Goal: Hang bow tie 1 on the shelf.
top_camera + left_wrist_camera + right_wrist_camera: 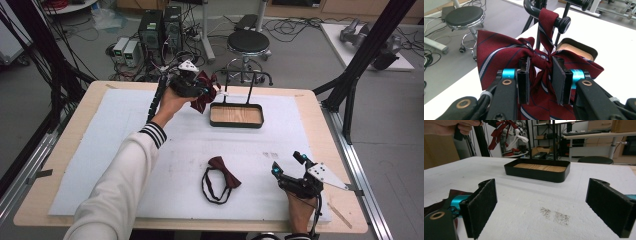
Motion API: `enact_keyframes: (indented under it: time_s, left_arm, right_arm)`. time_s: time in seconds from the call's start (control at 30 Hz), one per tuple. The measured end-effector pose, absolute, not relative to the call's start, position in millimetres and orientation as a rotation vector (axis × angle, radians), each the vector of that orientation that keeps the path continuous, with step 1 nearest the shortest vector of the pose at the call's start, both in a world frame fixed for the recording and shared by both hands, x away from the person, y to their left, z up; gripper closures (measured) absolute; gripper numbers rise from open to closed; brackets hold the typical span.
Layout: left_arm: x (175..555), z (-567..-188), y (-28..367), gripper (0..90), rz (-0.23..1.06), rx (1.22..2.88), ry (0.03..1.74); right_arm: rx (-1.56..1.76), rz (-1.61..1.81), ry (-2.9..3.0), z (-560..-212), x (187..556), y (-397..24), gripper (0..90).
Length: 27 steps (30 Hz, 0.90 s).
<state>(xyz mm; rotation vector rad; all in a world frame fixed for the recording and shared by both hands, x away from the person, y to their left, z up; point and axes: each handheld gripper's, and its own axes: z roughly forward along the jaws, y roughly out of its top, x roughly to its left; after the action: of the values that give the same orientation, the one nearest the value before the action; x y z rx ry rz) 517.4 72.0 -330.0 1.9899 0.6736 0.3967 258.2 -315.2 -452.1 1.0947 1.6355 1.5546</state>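
The left hand-held gripper (540, 75) clamps the striped bow tie (506, 53) at its knot, wings spread crosswise, strap running up over the stand's bar (560, 21).

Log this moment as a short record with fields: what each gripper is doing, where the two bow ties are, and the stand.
left gripper: jaws shut on the striped bow tie at its knot
striped bow tie strap: looped over the stand's bar
right gripper: jaws open, nothing between them, low over the white mat
plain bow tie: lying on the mat
stand base: black tray with wooden floor
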Motion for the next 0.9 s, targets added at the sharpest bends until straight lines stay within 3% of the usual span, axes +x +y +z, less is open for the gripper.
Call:
enact_keyframes:
  time_s: [0.1,0.27,0.4,0.9]
  left_arm:
    - [517,-330,72,62.6,0.401,1.994,0.670]
    - [516,-328,73,30.6,0.418,1.960,0.663]
    - [513,-327,76,16.5,0.422,1.950,0.668]
    - [476,-315,123,15.4,0.443,1.850,0.621]
  right_arm:
    - [1.094,1.550,1.637,-452,258,-315,9.3]
    - [1.093,1.555,1.635,-452,258,-315,9.3]
    - [1.096,1.556,1.634,-452,258,-315,9.3]
    - [1.101,1.549,1.634,-452,259,-315,9.3]
